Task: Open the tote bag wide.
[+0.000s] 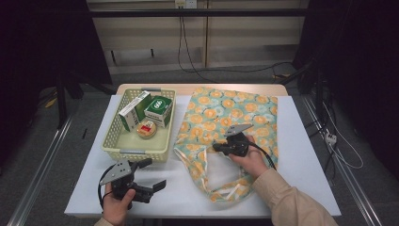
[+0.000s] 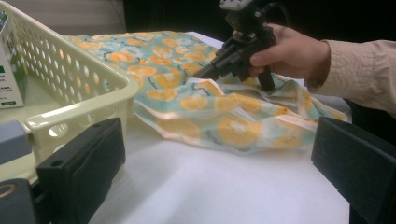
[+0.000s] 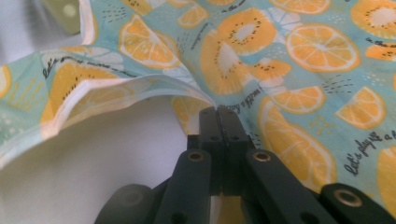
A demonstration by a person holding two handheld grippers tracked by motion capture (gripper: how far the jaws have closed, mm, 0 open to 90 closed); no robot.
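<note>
Two jaws of the right gripper (image 3: 218,114) were found pressed together at the upper rim of the fruit-print cloth bag (image 1: 235,117), apparently pinching the mouth edge, though cloth between the pads could not be confirmed. The bag was laid flat on the white table (image 1: 306,155), mouth toward the person, just beside the cream basket (image 1: 120,141) of boxed goods. The left gripper (image 1: 153,174) was held with jaws wide apart and empty, near the basket's front corner. A slip was judged possible: only a thin hem was caught, and any lift could pull it free or drag the bag.
</note>
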